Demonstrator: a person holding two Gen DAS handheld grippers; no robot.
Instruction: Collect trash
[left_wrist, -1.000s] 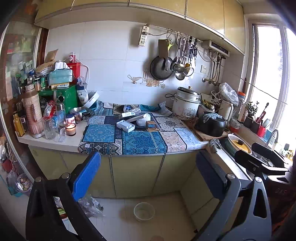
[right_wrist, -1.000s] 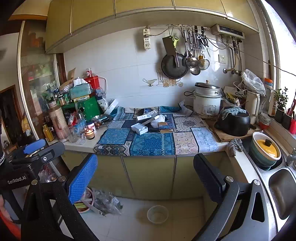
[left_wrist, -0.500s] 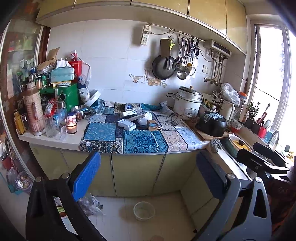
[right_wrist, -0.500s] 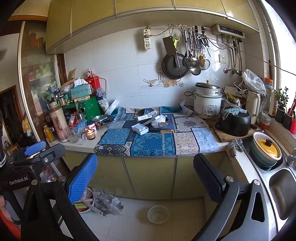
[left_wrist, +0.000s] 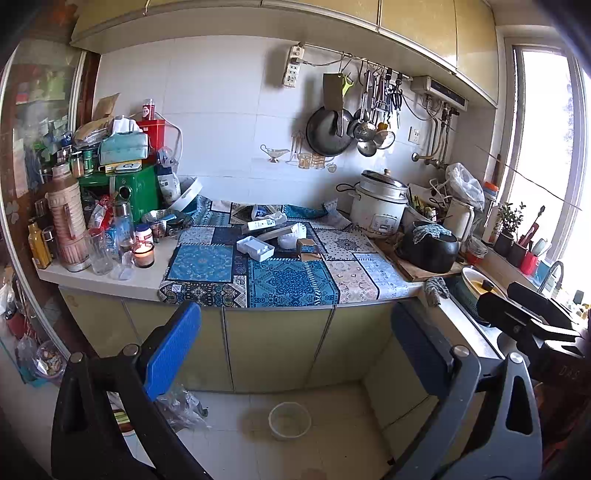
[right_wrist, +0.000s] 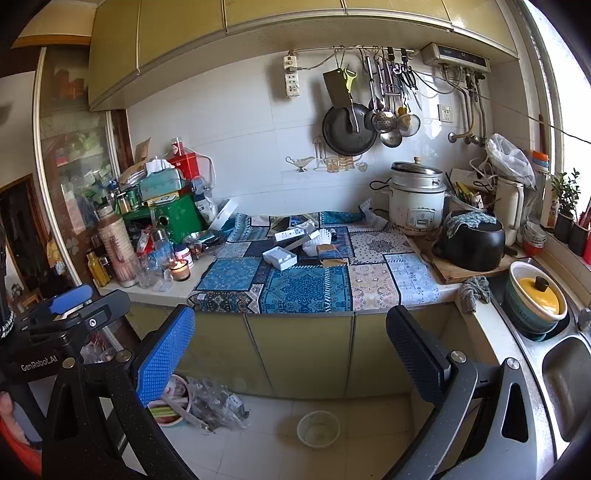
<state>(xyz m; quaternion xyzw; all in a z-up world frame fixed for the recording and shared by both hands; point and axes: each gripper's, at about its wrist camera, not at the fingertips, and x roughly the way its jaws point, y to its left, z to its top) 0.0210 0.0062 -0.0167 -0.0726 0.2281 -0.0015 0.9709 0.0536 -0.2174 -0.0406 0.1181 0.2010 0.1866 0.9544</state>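
From the left wrist, the left gripper (left_wrist: 295, 363) is held well back from the counter, level and aimed at the cabinet doors, its jaws spread wide with nothing between the blue pads. It is too far off to grasp anything; the pose reads as an approach or a survey. The trash lies on the patterned cloth (left_wrist: 291, 282), which seems laid to protect the counter: an open white box (left_wrist: 255, 248) sits at the cloth's middle, with a long white carton (left_wrist: 261, 224) and crumpled white paper (left_wrist: 291, 238) just behind it and a small brown box (left_wrist: 306, 246) beside it to the right. The rice cooker (left_wrist: 377, 208) stands at the cloth's right rear. On the floor below the cloth rests a clear plastic tub (left_wrist: 290, 420). The right gripper's black body shows at the right edge.

From the right wrist, the right gripper (right_wrist: 290, 360) is likewise level, facing the counter, its jaws wide apart and empty. The open white box (right_wrist: 279, 257) sits mid-cloth, left of the rice cooker (right_wrist: 417, 201). A lit candle (right_wrist: 180, 269) burns just off the cloth's left edge, so reaching that way calls for care. Crumpled clear plastic wrap (right_wrist: 214, 402) lies on the floor below the cloth's left end, likely also trash. The left gripper's body appears at the left edge.
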